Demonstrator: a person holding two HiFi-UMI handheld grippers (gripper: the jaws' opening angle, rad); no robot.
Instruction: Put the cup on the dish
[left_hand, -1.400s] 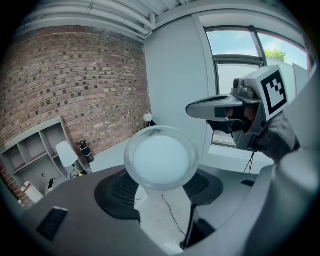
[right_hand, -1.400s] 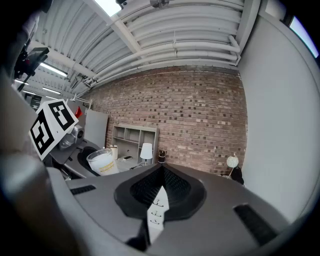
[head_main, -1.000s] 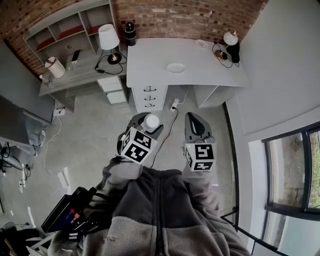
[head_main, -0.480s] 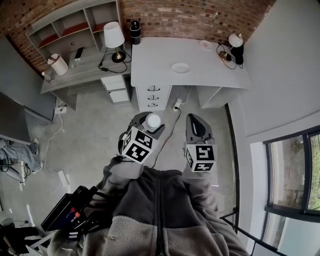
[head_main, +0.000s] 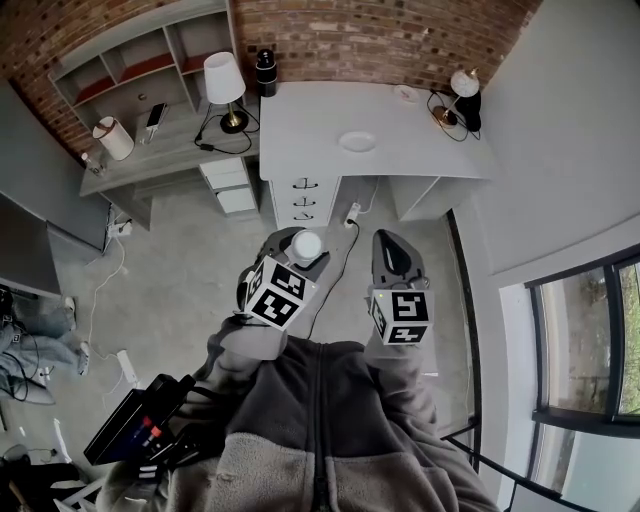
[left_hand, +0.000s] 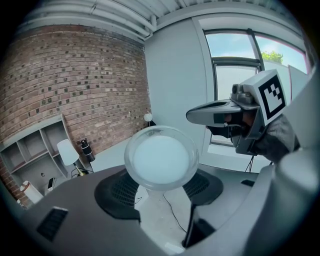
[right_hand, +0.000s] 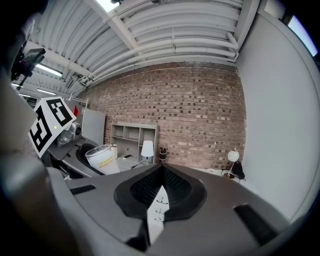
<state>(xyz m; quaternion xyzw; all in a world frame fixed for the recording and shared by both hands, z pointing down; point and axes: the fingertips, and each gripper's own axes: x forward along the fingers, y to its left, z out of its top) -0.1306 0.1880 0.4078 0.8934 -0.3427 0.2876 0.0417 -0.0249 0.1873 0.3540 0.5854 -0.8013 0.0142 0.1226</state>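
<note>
A white cup (head_main: 306, 244) is held over the floor, and my left gripper (head_main: 299, 242) is shut on it. In the left gripper view the cup's round mouth (left_hand: 161, 157) faces the camera between the two dark pads (left_hand: 120, 192). The white dish (head_main: 357, 142) lies on the white desk (head_main: 420, 140) well ahead of both grippers. My right gripper (head_main: 388, 248) is level with the left one, shut and with nothing in it. In the right gripper view its jaws (right_hand: 161, 167) meet at the tip, and the cup (right_hand: 102, 157) shows at the left.
The desk has a drawer unit (head_main: 302, 192) underneath, a small lamp (head_main: 460, 85) and a little saucer (head_main: 404, 93) at its far right. A lower grey desk (head_main: 150, 150) carries a white lamp (head_main: 223, 78); a black flask (head_main: 264, 68) stands nearby. Cables trail on the floor (head_main: 345, 235). Windows line the right wall.
The desk and dish have shifted only slightly in the head view. Both grippers hold the same pose, with the cup still in the left one.
</note>
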